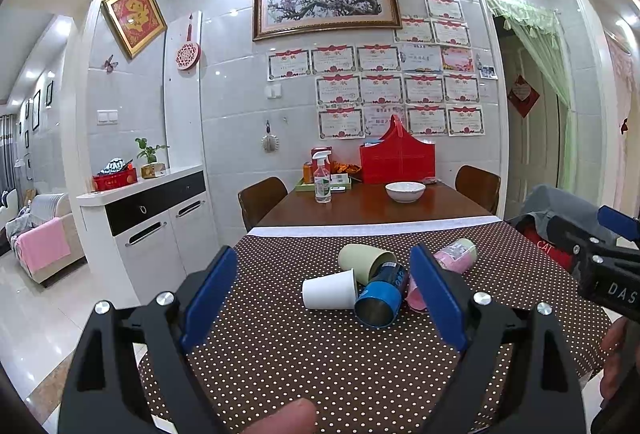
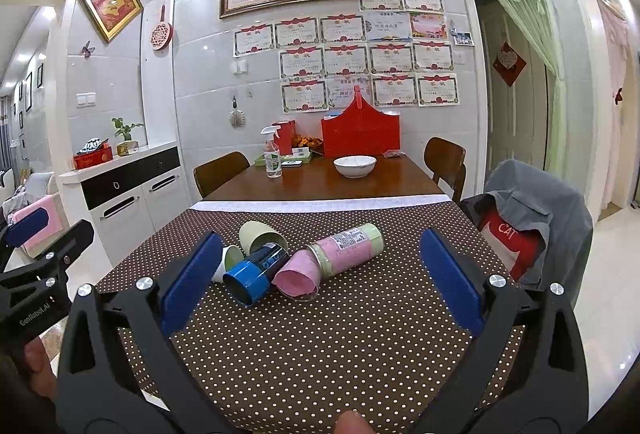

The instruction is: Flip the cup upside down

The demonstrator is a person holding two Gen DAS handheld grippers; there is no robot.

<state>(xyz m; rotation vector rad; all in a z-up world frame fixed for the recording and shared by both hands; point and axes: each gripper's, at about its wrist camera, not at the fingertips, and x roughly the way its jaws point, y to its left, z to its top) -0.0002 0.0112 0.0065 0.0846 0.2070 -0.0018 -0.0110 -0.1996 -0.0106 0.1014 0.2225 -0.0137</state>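
Five cups lie tipped over in a heap on the dotted counter (image 2: pixel 320 334): a white cup (image 1: pixel 330 289), a green cup (image 1: pixel 366 262), a blue cup (image 2: pixel 250 276), a pink cup (image 2: pixel 298 276) and a pink bottle-like one (image 2: pixel 346 249). No cup is held yet. Both the left gripper (image 1: pixel 324 298) and right gripper (image 2: pixel 320 282) hover with fingers wide open, holding nothing. Next, one must close on a cup. The left gripper's finger hides most of the pink cup
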